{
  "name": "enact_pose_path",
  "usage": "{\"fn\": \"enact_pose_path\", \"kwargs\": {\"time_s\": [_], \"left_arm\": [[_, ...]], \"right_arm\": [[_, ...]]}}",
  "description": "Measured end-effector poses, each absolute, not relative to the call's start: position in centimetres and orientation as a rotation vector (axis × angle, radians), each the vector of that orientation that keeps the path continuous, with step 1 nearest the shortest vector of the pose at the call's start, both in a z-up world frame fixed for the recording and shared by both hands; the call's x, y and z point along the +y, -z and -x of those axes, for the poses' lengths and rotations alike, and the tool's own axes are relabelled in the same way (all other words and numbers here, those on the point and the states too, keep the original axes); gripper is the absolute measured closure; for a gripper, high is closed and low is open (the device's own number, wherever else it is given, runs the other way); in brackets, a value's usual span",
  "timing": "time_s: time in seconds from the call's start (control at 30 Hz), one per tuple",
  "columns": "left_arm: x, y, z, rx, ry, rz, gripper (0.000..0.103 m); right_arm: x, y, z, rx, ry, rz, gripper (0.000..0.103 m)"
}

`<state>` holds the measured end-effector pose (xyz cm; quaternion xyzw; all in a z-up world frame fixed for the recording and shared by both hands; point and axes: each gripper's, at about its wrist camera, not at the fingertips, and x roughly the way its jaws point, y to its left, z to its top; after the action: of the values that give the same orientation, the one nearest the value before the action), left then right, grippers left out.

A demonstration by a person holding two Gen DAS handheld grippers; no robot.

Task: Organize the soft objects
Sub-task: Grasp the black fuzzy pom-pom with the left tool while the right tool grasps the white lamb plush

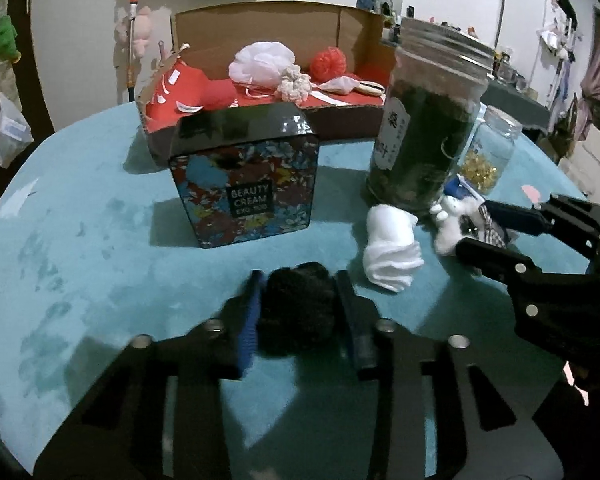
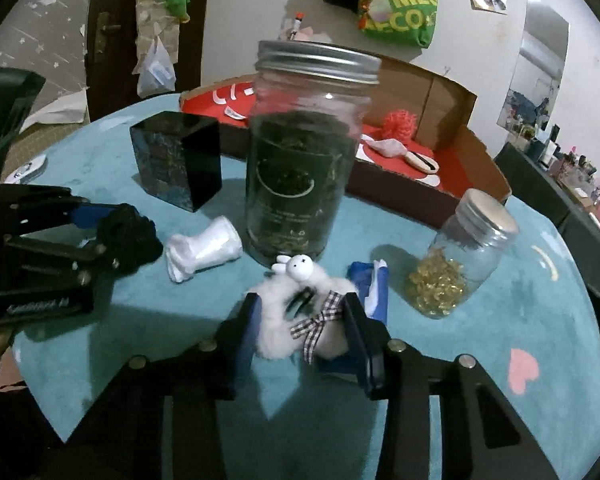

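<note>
Taking the tall glass jar (image 1: 428,120) of dark green leaves as the landmark: well to its left stands a glossy square tin (image 1: 244,184), black-lidded and printed with flowers. In front of the tin and left of the jar, the left gripper (image 1: 300,304) has its blue pads clenched on a black, fuzzy, rounded bundle (image 1: 296,304), probably a knitted scrunchie, though it is too dark to be sure. Just left of the jar's base lies a white rolled cloth (image 1: 392,248), smooth and pleated at one end, flat on the teal velvety tabletop (image 1: 100,260). Directly in front of the jar, the right gripper (image 2: 304,320) grasps a fluffy white plush animal (image 2: 296,300) with a checked ribbon bow; the toy's head nearly touches the jar. Just right of the toy sits a blue-and-white packet (image 2: 374,284). Further right of the jar leans a small clear jar (image 2: 468,248) with a pale lid, holding shiny gold bits. Behind the jar, an open cardboard box (image 1: 280,28) with a red lining holds a white mesh puff (image 1: 260,62), a red puff (image 1: 328,62) and a cream crocheted piece (image 1: 296,84).
</note>
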<state>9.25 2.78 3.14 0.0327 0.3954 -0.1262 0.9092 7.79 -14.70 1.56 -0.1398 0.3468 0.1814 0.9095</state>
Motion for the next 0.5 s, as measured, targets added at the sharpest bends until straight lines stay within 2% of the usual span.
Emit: {"fn": "enact_pose_path", "kwargs": {"time_s": [0.1, 0.13, 0.17, 0.5], "left_arm": [[2.9, -3.4, -9.2, 0.813, 0.269, -0.056, 0.073], [2.8, -3.5, -9.1, 0.811, 0.271, -0.054, 0.073], [2.8, -3.6, -9.0, 0.809, 0.274, -0.054, 0.073], [2.3, -4.6, -8.1, 0.78, 0.281, -0.069, 0.073]], "right_arm": [[-15.4, -1.7, -7.7, 0.722, -0.397, 0.254, 0.065], [-15.6, -1.9, -7.7, 0.724, -0.403, 0.237, 0.07], [-15.9, -2.0, -7.7, 0.722, -0.405, 0.222, 0.096], [-17.2, -3.0, -7.3, 0.711, -0.422, 0.15, 0.094]]}}
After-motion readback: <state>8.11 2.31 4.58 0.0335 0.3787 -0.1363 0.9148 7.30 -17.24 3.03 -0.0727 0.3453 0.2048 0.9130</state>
